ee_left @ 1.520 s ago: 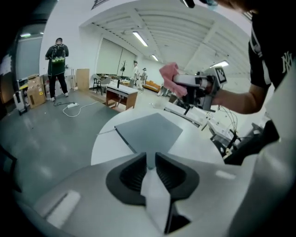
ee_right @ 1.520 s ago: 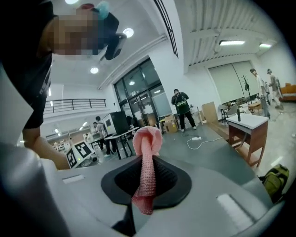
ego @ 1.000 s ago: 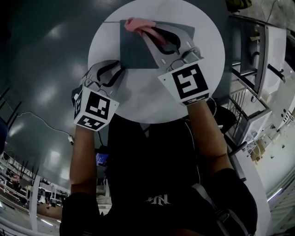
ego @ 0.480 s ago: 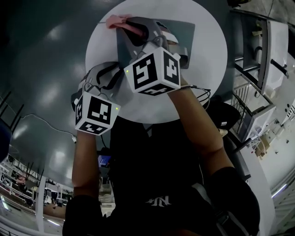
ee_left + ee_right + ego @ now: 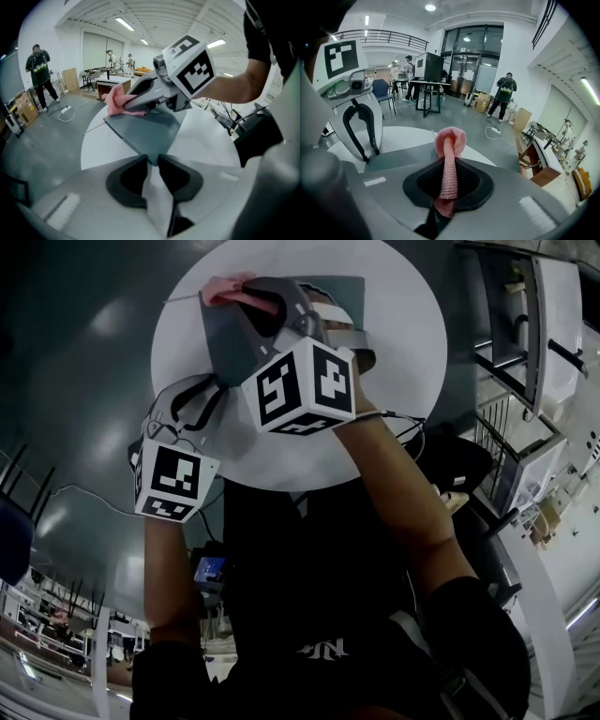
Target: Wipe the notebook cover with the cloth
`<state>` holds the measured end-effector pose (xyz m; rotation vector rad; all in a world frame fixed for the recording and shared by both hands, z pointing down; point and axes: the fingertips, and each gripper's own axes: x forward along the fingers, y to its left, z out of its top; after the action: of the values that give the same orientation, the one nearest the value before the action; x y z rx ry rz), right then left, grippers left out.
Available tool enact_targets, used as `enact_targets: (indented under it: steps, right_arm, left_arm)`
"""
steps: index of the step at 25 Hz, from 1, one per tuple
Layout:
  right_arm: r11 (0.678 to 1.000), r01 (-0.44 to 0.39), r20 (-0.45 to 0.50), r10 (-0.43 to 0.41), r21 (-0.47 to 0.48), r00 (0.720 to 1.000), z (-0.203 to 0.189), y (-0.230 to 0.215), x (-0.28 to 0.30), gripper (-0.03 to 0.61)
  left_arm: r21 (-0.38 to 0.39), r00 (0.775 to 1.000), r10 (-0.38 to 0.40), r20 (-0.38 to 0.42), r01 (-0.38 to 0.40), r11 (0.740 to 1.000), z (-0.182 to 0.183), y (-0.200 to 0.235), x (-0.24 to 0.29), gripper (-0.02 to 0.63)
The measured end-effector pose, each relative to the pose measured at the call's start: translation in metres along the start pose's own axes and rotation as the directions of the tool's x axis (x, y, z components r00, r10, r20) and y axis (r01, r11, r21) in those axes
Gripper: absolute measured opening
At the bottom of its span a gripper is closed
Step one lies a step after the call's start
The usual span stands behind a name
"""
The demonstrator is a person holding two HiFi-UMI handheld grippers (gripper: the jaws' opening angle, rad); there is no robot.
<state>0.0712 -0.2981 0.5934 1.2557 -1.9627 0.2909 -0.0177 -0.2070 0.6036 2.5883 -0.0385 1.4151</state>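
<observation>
A grey notebook (image 5: 230, 338) lies on the far half of the round white table (image 5: 394, 381). My left gripper (image 5: 219, 386) is shut on its near corner, which sits between the pads (image 5: 136, 171) in the left gripper view. My right gripper (image 5: 255, 294) reaches over the cover and is shut on a pink cloth (image 5: 228, 289), which rests at the notebook's far left corner. In the right gripper view the cloth (image 5: 449, 154) stands bunched between the jaws above the grey cover (image 5: 393, 158). The left gripper view shows the notebook (image 5: 147, 131), the cloth (image 5: 114, 101) and the right gripper (image 5: 125, 104).
The table's rim (image 5: 86, 140) runs just past the cloth, with grey floor beyond. A metal rack (image 5: 516, 343) stands right of the table. People (image 5: 504, 96) stand far off by desks, and a power strip with cable (image 5: 65, 110) lies on the floor.
My right gripper has swept leftward across the cover, carrying the pink cloth to the notebook's far left corner. The left gripper has kept its hold on the near corner.
</observation>
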Motion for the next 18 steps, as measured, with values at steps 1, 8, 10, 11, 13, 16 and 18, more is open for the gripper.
enact_targets:
  steps: [1, 8, 10, 11, 13, 16, 18]
  right_arm:
    - [1.000, 0.005, -0.004, -0.005, 0.004, 1.000, -0.004, -0.003, -0.002, 0.033]
    - [0.998, 0.047, -0.030, -0.046, 0.038, 0.999, -0.030, -0.027, -0.026, 0.032]
    - [0.997, 0.064, -0.038, -0.062, 0.048, 0.997, -0.040, -0.035, -0.033, 0.032]
    - [0.996, 0.074, -0.042, -0.071, 0.054, 0.997, -0.047, -0.040, -0.038, 0.032]
    - [0.993, 0.093, -0.051, -0.090, 0.068, 0.995, -0.061, -0.048, -0.048, 0.032]
    - [0.990, 0.117, -0.066, -0.112, 0.080, 0.992, -0.079, -0.059, -0.060, 0.032]
    - [0.988, 0.130, -0.078, -0.123, 0.086, 0.989, -0.091, -0.066, -0.067, 0.033]
  left_arm:
    - [0.001, 1.000, 0.003, -0.006, -0.003, 1.000, -0.001, 0.000, 0.000, 0.077]
    - [-0.002, 0.999, 0.011, -0.041, -0.012, 1.000, -0.002, 0.003, -0.007, 0.077]
    - [-0.004, 0.998, 0.017, -0.053, -0.017, 1.000, -0.002, 0.003, -0.008, 0.077]
    - [-0.005, 0.998, 0.019, -0.057, -0.019, 1.000, -0.001, 0.002, -0.007, 0.077]
    - [0.000, 0.998, 0.023, -0.062, -0.023, 1.000, 0.000, -0.001, -0.004, 0.077]
    - [0.002, 0.997, 0.027, -0.069, -0.027, 1.000, 0.001, -0.003, -0.002, 0.077]
    - [0.000, 0.997, 0.028, -0.073, -0.028, 1.000, 0.002, -0.005, 0.000, 0.077]
